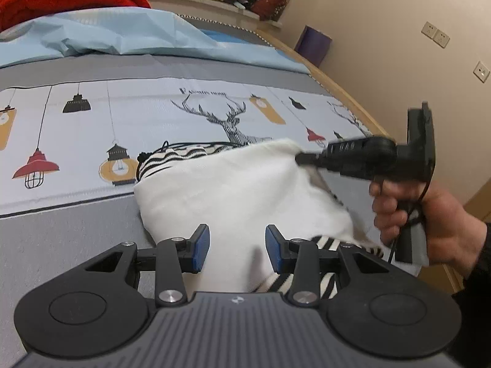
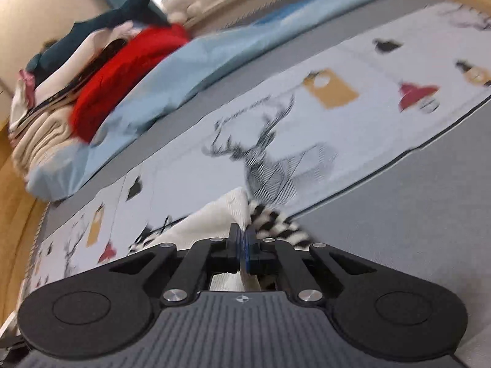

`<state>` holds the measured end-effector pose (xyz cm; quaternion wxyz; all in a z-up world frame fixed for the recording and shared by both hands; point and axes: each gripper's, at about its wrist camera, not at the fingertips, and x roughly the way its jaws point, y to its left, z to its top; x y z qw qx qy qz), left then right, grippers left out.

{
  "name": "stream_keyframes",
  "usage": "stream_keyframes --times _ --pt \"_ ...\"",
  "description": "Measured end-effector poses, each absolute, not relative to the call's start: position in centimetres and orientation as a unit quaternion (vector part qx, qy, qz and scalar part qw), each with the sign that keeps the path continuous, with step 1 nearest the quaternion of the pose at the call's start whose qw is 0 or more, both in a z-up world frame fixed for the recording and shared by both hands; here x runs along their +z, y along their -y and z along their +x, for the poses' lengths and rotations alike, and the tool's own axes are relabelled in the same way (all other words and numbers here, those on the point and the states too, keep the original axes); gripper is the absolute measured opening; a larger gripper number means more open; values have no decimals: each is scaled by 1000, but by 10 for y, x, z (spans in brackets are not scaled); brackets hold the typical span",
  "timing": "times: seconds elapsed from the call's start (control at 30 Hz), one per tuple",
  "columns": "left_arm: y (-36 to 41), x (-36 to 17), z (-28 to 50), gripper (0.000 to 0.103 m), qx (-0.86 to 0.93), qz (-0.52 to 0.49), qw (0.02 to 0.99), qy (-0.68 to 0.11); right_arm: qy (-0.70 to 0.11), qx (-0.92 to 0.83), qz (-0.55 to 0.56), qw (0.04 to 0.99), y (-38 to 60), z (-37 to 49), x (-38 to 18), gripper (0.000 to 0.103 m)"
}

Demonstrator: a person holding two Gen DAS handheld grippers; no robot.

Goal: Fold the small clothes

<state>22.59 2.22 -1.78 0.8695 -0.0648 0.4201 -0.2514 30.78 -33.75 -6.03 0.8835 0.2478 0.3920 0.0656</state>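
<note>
A: Right wrist view: the right gripper (image 2: 242, 242) is seen closed tight, with a fold of the white garment (image 2: 211, 214) apparently nipped between its pads.

B: The left gripper (image 1: 237, 247) is held half open at 6 o'clock, with nothing gripped. The raised corner should be carried across the bedspread (image 1: 153, 113), edges matched.

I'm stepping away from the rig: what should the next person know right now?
Left gripper: open, empty, over the near edge of the garment.
Right gripper: shut on the garment's white cloth at its right corner, lifting it.
Garment: white with black-striped trim, on the bed cover.
Done: one fold appears under way.
Left: lay the lifted corner over, smooth, finish folding.
</note>
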Motion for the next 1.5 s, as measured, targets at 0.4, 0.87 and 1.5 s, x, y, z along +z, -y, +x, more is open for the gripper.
stream_keyframes --times 0.4,0.87,1.5 --pt "19 -44 221 43 -287 17 840 -460 -378 143 182 896 334 274 -36 8" --pt "10 -29 229 50 -300 -47 836 -457 -520 221 24 825 337 236 -69 6" --pt "-52 -120 316 81 -142 -330 759 -542 -527 146 164 821 360 269 -109 35"
